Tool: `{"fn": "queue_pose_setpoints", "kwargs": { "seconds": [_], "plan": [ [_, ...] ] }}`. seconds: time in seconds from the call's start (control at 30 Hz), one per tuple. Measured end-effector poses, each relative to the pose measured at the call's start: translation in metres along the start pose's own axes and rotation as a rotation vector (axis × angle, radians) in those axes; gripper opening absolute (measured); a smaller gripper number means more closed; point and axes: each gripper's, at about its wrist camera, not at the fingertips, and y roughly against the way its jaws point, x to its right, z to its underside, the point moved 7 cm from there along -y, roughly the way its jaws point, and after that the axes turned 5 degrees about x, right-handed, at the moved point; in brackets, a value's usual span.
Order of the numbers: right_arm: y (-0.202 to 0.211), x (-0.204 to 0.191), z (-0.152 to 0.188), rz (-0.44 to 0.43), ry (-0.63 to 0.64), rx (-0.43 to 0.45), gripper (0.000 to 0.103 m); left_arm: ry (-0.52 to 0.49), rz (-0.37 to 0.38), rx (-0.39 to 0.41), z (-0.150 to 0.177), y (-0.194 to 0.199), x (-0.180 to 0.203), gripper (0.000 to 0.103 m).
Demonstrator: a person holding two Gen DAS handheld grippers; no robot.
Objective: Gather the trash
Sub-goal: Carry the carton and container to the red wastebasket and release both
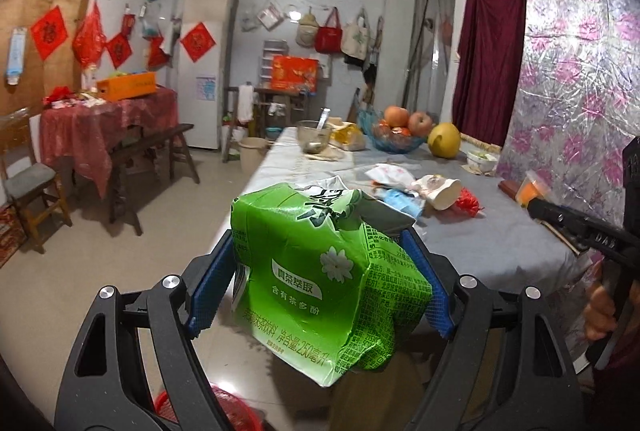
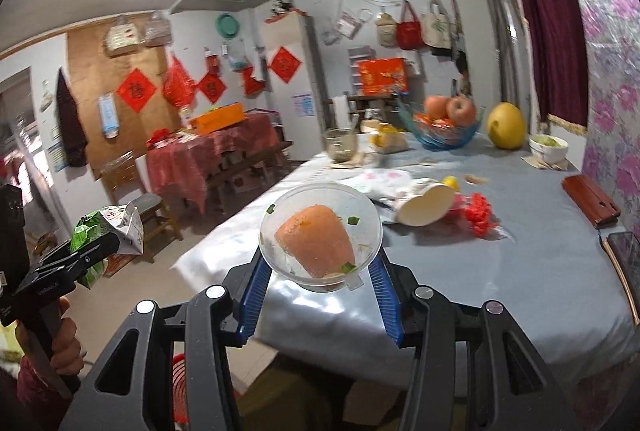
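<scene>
The left gripper (image 1: 320, 279) is clenched on a crumpled green drink carton (image 1: 316, 271), its blue pads (image 1: 212, 287) pressing into both sides, and the carton hangs off the near edge of the table (image 1: 500, 243), above the floor. A red slatted basket (image 1: 224, 411) sits on the floor below it. The right gripper (image 2: 318, 285) grasps a clear plastic bowl (image 2: 320, 235) with orange residue and green flecks inside, held tilted over the table's near end; the jaws seem to pinch the bowl's lower rim, though the contact is partly hidden. Farther along the grey cloth lies a pile of litter: a tipped paper cup (image 2: 426, 207), white floral wrappers (image 2: 380, 179) just behind it, and a bunched red net (image 2: 480, 215) touching the cup's right side. Beyond these stand a glass bowl with a spoon (image 1: 314, 135), a blue fruit bowl (image 1: 400, 141) holding apples, and a yellow pomelo (image 1: 444, 139) just beside it.
</scene>
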Motion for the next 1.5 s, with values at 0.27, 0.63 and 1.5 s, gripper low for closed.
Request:
{"fn": "queue_pose_setpoints", "kwargs": {
  "seconds": [0.27,0.63,1.5],
  "plan": [
    [0.009,-0.075,0.009,-0.106,0.081,-0.059,0.049,0.056,-0.116,-0.091,0.054,0.047,-0.075,0.079],
    [-0.035,-0.177,0.051,-0.210,0.188,-0.243,0.049,0.221,-0.186,-0.302,0.155,0.040,-0.170,0.079],
    [-0.110,-0.296,0.179,-0.380,0.359,-0.636,0.049,0.282,-0.400,-0.383,0.215,0.052,-0.249,0.096]
  ]
}}
